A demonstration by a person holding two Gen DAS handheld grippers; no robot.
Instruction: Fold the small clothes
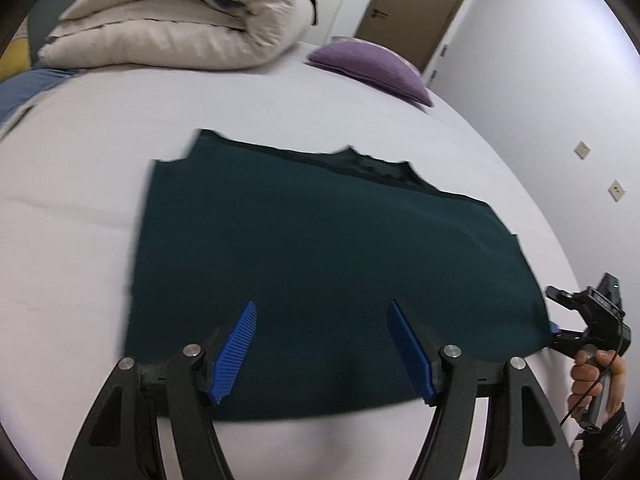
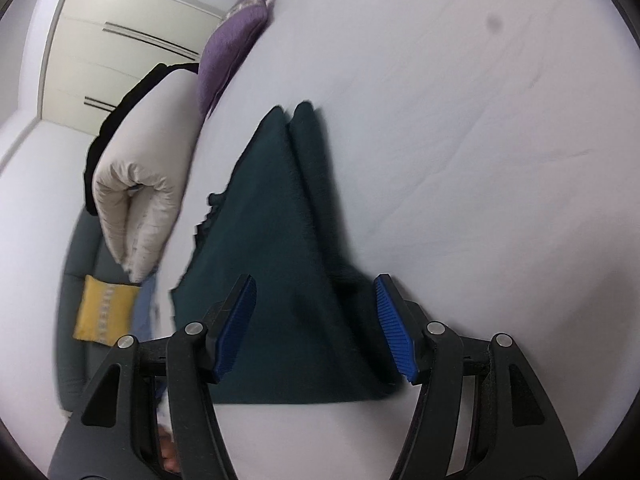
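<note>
Dark teal garment [image 1: 320, 264] lies folded flat, both tools [image 1: 322, 346] [image 2: 316, 326] spread apart

Both grippers held low, jaws spread wide

The left gripper [image 1: 322, 346] points forward with its blue-padded jaws well apart — nothing between them. The right gripper [image 2: 316, 328] is likewise open; in the left wrist view it sits at the far right, gripped by the person's right hand [image 1: 596, 380].
</note>
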